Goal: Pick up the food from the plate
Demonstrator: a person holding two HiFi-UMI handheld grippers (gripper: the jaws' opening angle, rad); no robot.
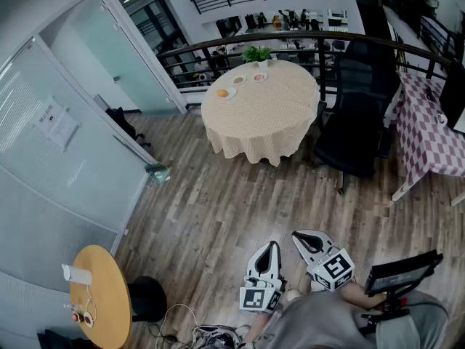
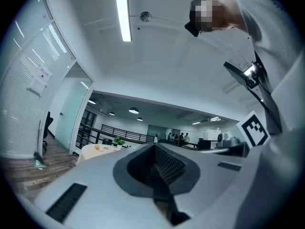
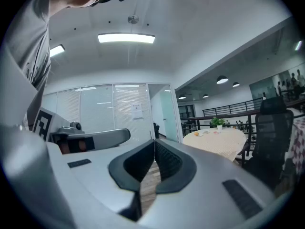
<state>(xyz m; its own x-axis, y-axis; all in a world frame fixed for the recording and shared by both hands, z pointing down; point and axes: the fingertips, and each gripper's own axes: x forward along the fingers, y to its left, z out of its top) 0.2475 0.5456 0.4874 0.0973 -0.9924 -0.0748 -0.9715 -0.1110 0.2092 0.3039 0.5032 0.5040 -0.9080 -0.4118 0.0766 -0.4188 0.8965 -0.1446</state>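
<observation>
Beige-clothed table (image 1: 270, 115) holds three plates (image 1: 240, 81), one plant (image 1: 256, 52); left gripper (image 2: 155, 147) and right gripper (image 3: 154, 141) fingers are pressed together, empty.

No text can be read anywhere from where I stand. Paper notice (image 1: 58, 126) stuck on the frosted glass wall (image 1: 29, 187): dark printed lines on a white sheet, too small to read in the head view, and no better in either gripper view (just a pale rectangle there). Left marker cube (image 1: 256, 298) on the left gripper (image 1: 273, 245): black-and-white square code, no letters, no digits. Right marker cube (image 1: 336, 267) on the right gripper (image 1: 296, 235): same kind of code, different pattern, nothing to read off it.
</observation>
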